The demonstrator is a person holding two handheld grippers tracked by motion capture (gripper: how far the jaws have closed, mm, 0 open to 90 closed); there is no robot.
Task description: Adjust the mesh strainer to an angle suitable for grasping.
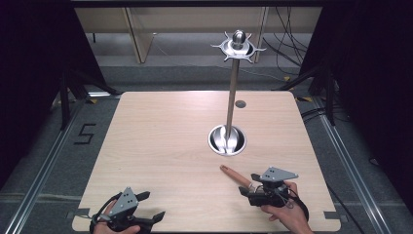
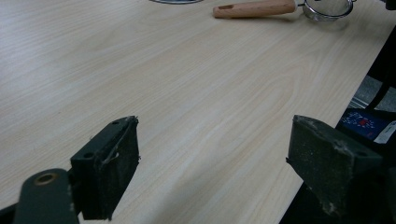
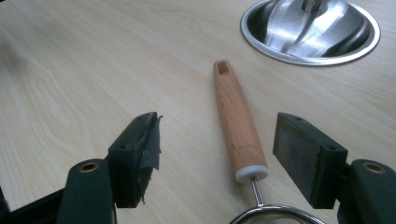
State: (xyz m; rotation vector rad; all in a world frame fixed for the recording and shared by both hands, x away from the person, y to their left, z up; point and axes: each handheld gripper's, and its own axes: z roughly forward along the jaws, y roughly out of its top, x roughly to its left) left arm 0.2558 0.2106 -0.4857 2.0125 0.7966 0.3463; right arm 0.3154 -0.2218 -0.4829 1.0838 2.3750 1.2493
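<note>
A small strainer with a wooden handle and a metal mesh bowl lies flat on the wooden table. My right gripper hangs open just above it, one jaw on either side of the handle's lower end, touching nothing. In the high view the handle pokes out to the upper left of my right gripper. My left gripper is open at the table's near left edge, with bare wood between its jaws. From there the strainer lies far off.
A tall metal stand rises from a round steel base right of the table's middle, with a hooked ring on top. Its base lies just beyond the handle tip. A small round grommet sits behind it.
</note>
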